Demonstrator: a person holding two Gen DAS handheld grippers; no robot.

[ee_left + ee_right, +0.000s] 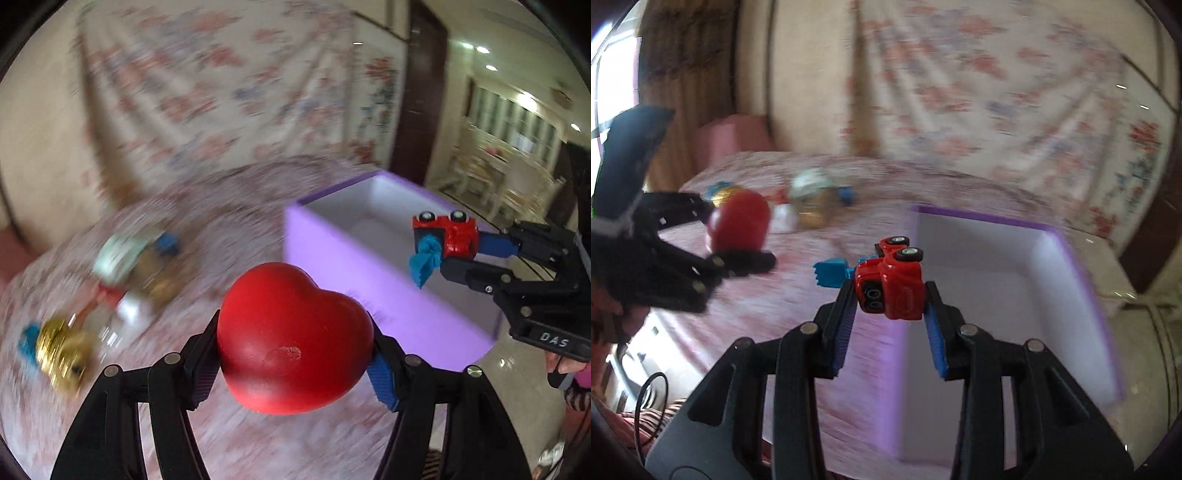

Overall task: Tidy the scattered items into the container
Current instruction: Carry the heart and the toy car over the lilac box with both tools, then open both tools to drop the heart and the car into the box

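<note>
My left gripper (295, 343) is shut on a red foam heart (291, 339) and holds it above the table, left of the purple box (369, 280). It shows in the right wrist view (738, 236) with the heart (742, 221). My right gripper (890, 306) is shut on a red toy truck (892, 284) with a blue scoop, held upside down over the left edge of the purple box (1071, 266). The truck (448, 232) shows over the box in the left wrist view, in the right gripper (458, 254).
A blurred heap of items (122, 273) lies on the pink floral tablecloth (221, 435), with a gold object (62, 350) beside it. The heap (812, 203) shows behind the heart. A floral cloth hangs behind the table.
</note>
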